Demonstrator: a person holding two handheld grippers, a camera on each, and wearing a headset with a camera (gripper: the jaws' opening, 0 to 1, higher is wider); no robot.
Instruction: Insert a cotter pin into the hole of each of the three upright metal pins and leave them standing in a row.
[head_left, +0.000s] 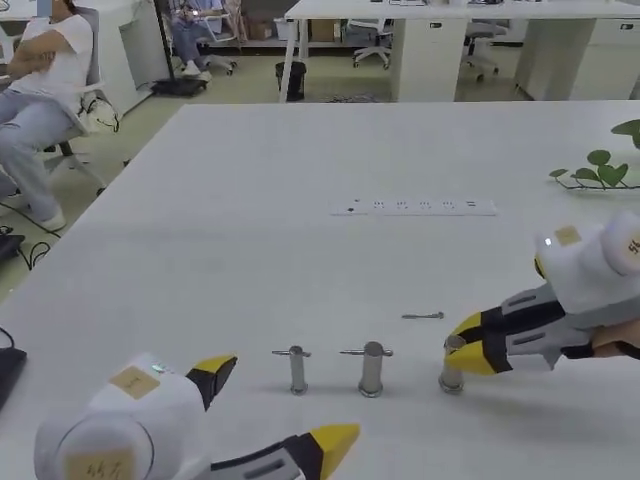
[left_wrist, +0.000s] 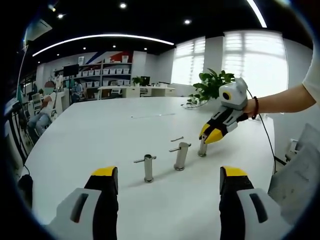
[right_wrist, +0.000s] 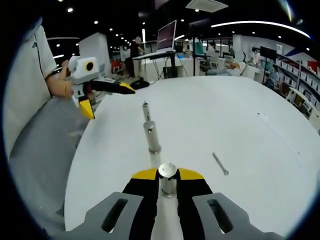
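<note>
Yellow-tipped right claw (right_wrist: 167, 175) snug around end metal pin (right_wrist: 167, 186)

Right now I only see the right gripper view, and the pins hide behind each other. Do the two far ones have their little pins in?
Observer: Yes. In the head view the left metal pin and the middle metal pin each have a cotter pin sticking out sideways near the top.
Operator: And the one I'm pinching?
Observer: The left gripper view shows it side-on: the third metal pin in the right gripper has nothing through it.
Operator: Is my other gripper carrying one?
Observer: No. The left gripper has its jaws wide apart and holds nothing.
</note>
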